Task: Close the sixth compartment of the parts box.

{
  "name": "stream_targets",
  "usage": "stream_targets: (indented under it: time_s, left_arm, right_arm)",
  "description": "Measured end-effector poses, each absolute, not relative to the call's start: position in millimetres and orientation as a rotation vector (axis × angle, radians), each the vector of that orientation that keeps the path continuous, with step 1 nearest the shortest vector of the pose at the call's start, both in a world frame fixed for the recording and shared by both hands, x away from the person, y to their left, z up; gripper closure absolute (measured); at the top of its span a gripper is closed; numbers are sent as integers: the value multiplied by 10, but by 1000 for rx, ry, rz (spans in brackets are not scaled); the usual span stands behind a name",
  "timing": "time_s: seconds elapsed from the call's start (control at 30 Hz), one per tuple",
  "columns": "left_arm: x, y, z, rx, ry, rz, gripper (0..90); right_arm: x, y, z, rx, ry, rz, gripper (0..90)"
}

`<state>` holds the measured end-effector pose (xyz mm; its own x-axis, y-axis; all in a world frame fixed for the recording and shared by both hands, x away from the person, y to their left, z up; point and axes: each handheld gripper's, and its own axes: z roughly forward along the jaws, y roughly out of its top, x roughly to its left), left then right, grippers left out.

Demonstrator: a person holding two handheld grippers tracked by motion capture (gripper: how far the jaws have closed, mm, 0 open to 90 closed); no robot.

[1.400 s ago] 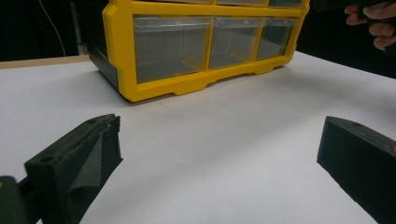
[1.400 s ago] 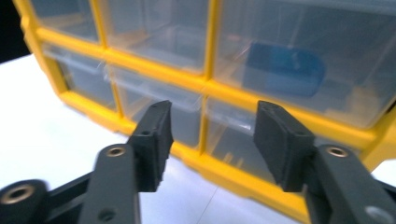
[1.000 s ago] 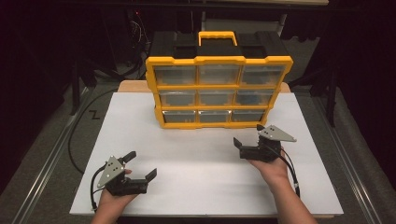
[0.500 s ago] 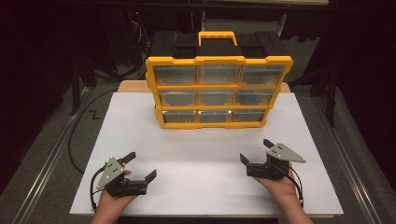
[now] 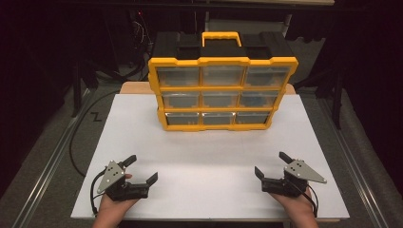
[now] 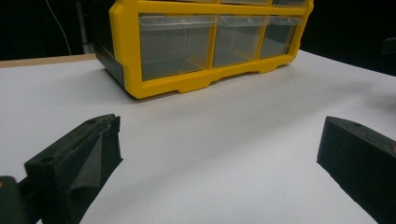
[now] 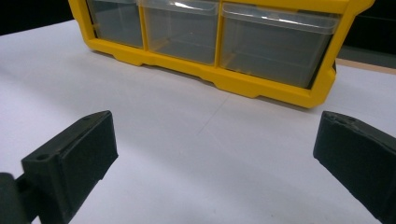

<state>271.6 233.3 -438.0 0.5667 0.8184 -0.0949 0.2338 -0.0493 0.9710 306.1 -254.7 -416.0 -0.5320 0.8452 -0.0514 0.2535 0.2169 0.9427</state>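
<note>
A yellow and black organizer case [image 5: 221, 90] with three rows of clear drawers and a yellow handle stands upright at the far middle of the white table [image 5: 209, 156]. Its bottom drawers [image 6: 205, 42] [image 7: 210, 35] are shut. My left gripper [image 5: 141, 168] rests near the front left edge, open, with nothing between its jaws. My right gripper [image 5: 272, 165] rests near the front right edge, also open and empty. Both point toward the case and stand well short of it. In each gripper view the black jaws stand wide apart over bare white surface.
A wooden board [image 5: 138, 87] shows under the white sheet behind the case. Cables [image 5: 76, 142] trail off the table's left side. Metal rails [image 5: 47, 175] run along both sides, with dark floor beyond.
My right gripper has moved back toward the front edge and lower onto the table, away from the case. The left gripper has stayed in place.
</note>
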Motion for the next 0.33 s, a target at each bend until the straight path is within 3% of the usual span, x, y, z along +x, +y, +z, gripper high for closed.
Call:
stream_targets:
  time_s: [0.33]
  left_arm:
    - [2693,2361,-4373,1580,925,607,3]
  right_arm:
    - [3053,-2510,-4173,989,1920,1332,9]
